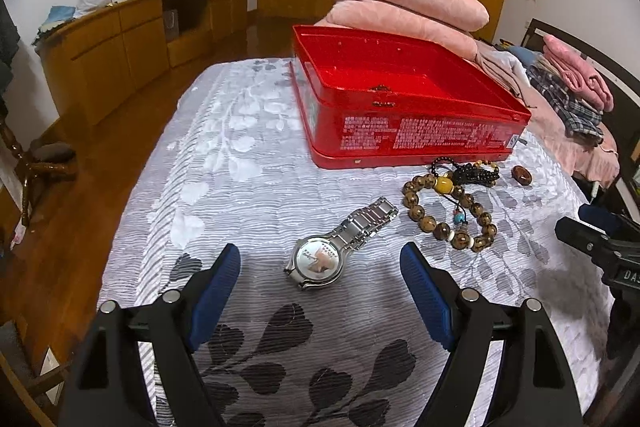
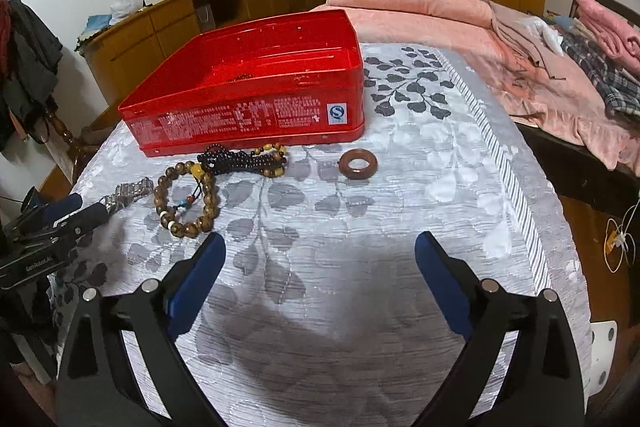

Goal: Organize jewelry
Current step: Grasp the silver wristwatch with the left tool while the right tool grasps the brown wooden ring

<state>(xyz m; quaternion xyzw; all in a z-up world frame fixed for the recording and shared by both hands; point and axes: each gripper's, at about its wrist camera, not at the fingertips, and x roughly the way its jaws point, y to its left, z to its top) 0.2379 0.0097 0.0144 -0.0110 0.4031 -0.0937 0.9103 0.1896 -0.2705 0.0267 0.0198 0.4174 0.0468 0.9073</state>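
The red tin [image 2: 248, 87] carries dense white print too small to read and a blue-and-white "S" mark [image 2: 337, 114]. The left gripper [image 1: 320, 267] tilts down, jaws spread, with the watch [image 1: 320, 261] lying between them; the right gripper [image 2: 320, 255] tilts likewise, jaws wide and empty, with the bead bracelets [image 2: 188, 203] at eleven o'clock and the brown ring [image 2: 358, 165] at twelve.

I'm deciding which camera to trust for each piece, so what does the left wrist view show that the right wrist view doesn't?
Only the left wrist view shows the watch face; the right wrist view catches just part of its metal band, the rest hidden behind the left gripper. Only the right wrist view shows the brown ring clearly as an open hoop, and the right gripper with open jaws over bare bedspread. Both show the red tin, brown bead bracelet and dark bead strand.
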